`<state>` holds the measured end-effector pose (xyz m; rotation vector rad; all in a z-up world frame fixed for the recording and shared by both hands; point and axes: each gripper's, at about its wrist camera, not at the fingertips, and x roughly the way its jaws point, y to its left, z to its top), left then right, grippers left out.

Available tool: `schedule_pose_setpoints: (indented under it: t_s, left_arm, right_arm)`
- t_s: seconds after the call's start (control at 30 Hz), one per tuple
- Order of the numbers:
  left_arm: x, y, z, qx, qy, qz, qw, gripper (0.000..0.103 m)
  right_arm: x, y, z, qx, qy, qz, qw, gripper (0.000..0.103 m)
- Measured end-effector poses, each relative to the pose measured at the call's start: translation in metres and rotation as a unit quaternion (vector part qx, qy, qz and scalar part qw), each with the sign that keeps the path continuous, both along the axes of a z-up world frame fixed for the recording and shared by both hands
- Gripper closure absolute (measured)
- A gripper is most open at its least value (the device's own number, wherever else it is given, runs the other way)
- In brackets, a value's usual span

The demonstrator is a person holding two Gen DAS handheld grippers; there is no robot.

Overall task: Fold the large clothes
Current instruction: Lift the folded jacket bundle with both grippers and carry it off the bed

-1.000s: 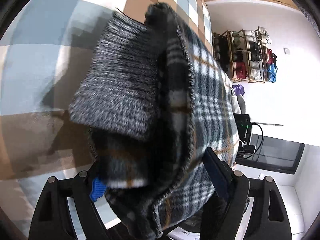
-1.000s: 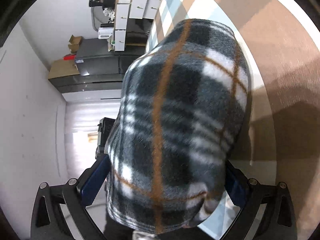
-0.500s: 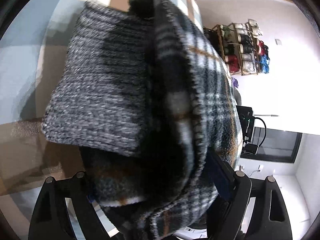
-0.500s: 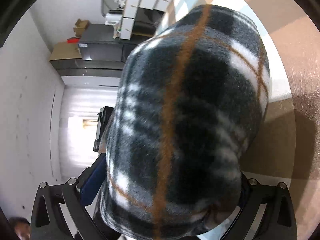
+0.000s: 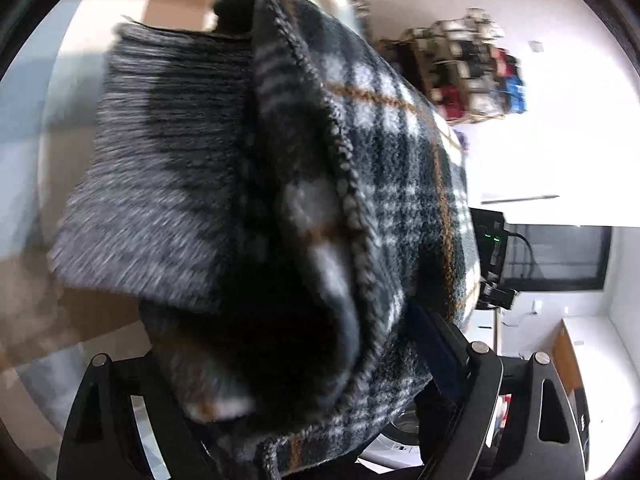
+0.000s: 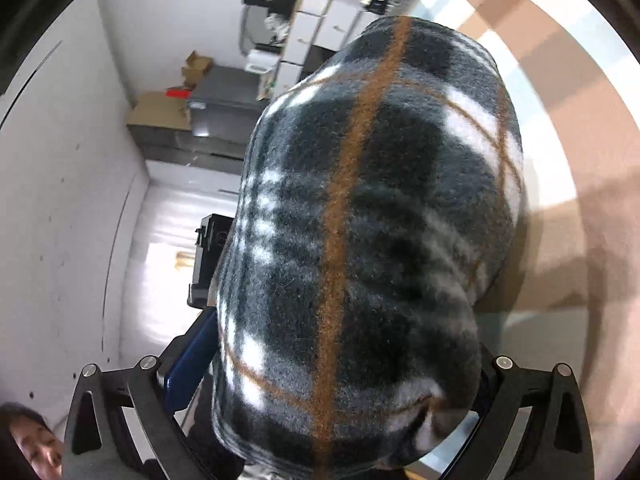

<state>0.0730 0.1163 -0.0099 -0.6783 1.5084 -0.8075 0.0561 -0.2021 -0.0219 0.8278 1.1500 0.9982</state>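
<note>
Fleece garment [image 5: 384, 184], thick and fuzzy, dark grey-green plaid crossed by white bars and thin orange-brown lines, fills most of both wrist views. It hangs bunched above a checked surface [image 5: 36, 92] of pale blue, white and brown squares.

Left claw [image 5: 304, 384]: both black arms stand wide, a fat roll of the fleece wedged between them; grasping the garment. A blue pad shows on the right-hand finger [image 5: 432, 344], pressed against the pile. A ribbed knit band [image 5: 160, 176], heathered grey with fine parallel ridges, folds out to the left of the roll. A looped stitched hem [image 5: 344, 168] runs in a curve down the middle, the inner face dark behind it.

Right claw [image 6: 332, 380]: also clenched on the garment, the fleece bulging in a rounded hump over and past the fingers. One orange stripe runs lengthwise up the hump. Blue pad visible on the left-hand finger [image 6: 192, 356], against the cloth; the opposite finger is mostly hidden by it.

Background, blurred: open shelves [image 5: 468, 72] crowded with small objects; white drawer units [image 6: 316, 32]; cardboard boxes [image 6: 160, 112].
</note>
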Motion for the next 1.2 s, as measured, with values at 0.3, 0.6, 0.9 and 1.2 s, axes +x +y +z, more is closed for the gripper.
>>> schedule_pose_setpoints:
  t_s: [0.3,0.6,0.9,1.2]
  left_arm:
    - [-0.008,0.031,-0.035,0.017,0.038,0.031,0.9987,0.016]
    - [-0.014,0.054,-0.043,0.058,0.035,0.042,0.9968,0.001]
    - [-0.005,0.037,-0.078,-0.011,0.075,0.029,0.9967,0.001]
    - [-0.016,0.042,-0.067,-0.044,0.040,0.033,0.9977,0.005]
  right_arm:
    - [0.013,-0.016,-0.036,0.041,0.103,-0.031,0.993,0.000]
    - [0.008,-0.018,-0.046,0.032,0.092,-0.028,0.995,0.000]
    - [0.016,-0.005,-0.041,-0.013,0.078,-0.009,0.997,0.000]
    - [0.004,-0.018,-0.048,0.039,0.049,-0.019,0.998,0.000]
